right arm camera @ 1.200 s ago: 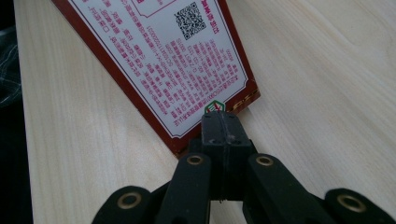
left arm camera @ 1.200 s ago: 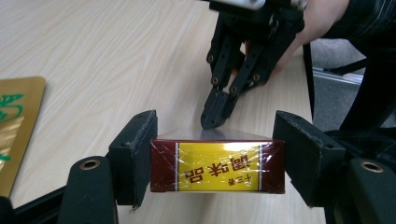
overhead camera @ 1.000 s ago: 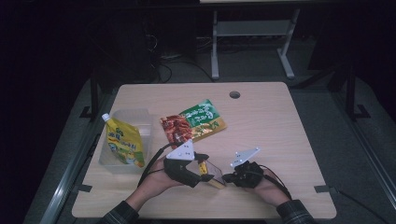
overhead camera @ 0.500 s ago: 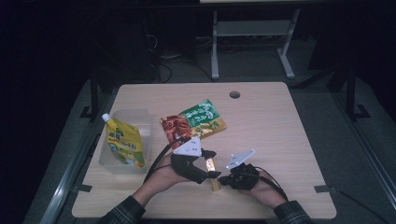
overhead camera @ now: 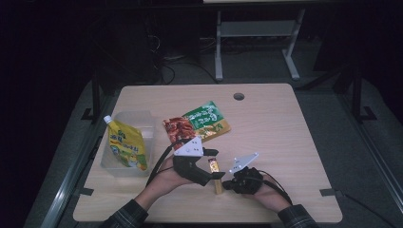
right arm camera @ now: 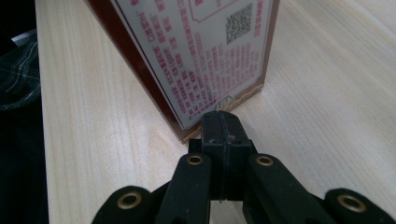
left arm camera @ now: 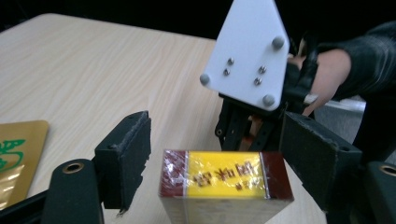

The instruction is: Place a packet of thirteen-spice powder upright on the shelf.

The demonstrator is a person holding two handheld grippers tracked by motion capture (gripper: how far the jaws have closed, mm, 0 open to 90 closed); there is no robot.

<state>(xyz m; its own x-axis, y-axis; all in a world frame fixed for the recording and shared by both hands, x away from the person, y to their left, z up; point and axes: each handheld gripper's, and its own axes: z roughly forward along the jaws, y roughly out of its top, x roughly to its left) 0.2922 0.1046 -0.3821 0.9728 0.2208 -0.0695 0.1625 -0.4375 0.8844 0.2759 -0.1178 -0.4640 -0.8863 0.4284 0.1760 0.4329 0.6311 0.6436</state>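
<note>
A small carton (overhead camera: 218,184) with a yellow and dark-red top (left arm camera: 226,179) stands on end on the table near the front edge. My left gripper (overhead camera: 213,164) is open, with a jaw on either side of the carton's top (left arm camera: 217,142); the right jaw looks close to or touching it. My right gripper (overhead camera: 226,184) is shut with nothing between its jaws, and its tips (right arm camera: 224,125) rest against the bottom edge of the carton's printed face (right arm camera: 205,51). The left gripper view shows the right gripper's white plate (left arm camera: 247,51) just behind the carton.
A clear plastic tub (overhead camera: 142,124) holding a yellow spouted pouch (overhead camera: 124,146) sits at the table's left. Red and green snack packets (overhead camera: 197,121) lie beyond the grippers; one corner (left arm camera: 16,158) shows in the left gripper view. A cable hole (overhead camera: 238,96) is at the back.
The right gripper has slid left up to the carton's foot. The left gripper has shifted slightly forward, and the carton stands between its jaws.
</note>
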